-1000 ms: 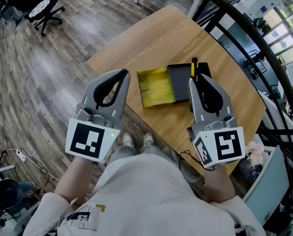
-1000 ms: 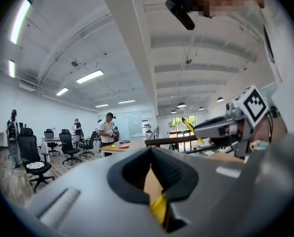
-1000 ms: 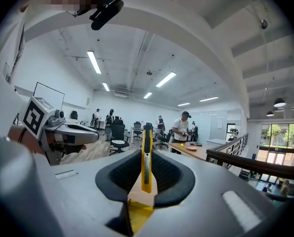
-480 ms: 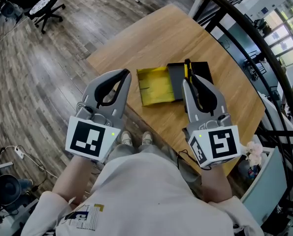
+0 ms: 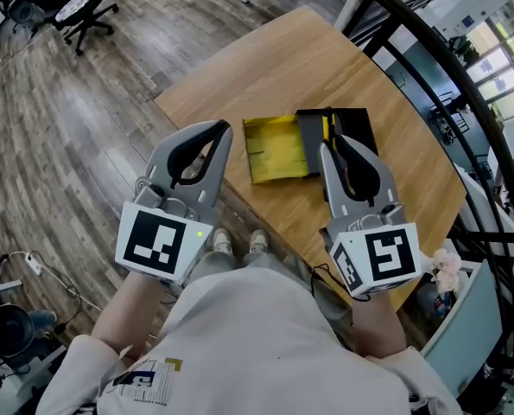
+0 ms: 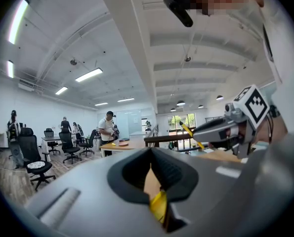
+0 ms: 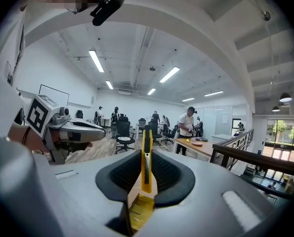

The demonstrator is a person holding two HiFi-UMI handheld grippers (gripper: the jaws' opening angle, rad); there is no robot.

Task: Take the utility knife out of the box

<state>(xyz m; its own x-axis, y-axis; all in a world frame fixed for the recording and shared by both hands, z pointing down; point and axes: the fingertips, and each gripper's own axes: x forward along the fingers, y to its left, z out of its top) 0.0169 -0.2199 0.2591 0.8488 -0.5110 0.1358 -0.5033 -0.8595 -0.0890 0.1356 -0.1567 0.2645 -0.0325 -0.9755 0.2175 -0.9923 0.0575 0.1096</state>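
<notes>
Utility knife (image 7: pixel 146 154): yellow body with a black slider strip. It stands upright between the jaws of your right gripper (image 5: pixel 333 145), which are closed on its lower body (pads pressing both flanks). The knife is held up off the wooden table (image 5: pixel 265 59), over the black box section (image 5: pixel 353 124).

Box: the yellow tray (image 5: pixel 274 150) lies open on the table, and the black section touches its right edge.

Left gripper (image 5: pixel 220 130): fingertips together and holding nothing, it hovers just left of the yellow tray at the table's near edge.

By view:
- Head view: gives the layout of box, table and plank floor (image 5: pixel 84 128). The knife shows only as a thin yellow sliver past the right gripper's tips.
- Right gripper view: shows the knife face-on along its length, with the yellow tray below it through the gap under the fingers. Your left gripper is at the left.
- Left gripper view: shows the knife from the side, slanting up out of your right gripper.
- Both gripper views (not the head view): a person in a white top (image 7: pixel 188 125) at a desk, office chairs (image 7: pixel 123 132) and ceiling strip lights (image 7: pixel 96 60).

Markings: each gripper's marker cube (image 5: pixel 161 245) carries a black-and-white square pattern. The shirt print (image 5: pixel 149 379) is too small to read.
</notes>
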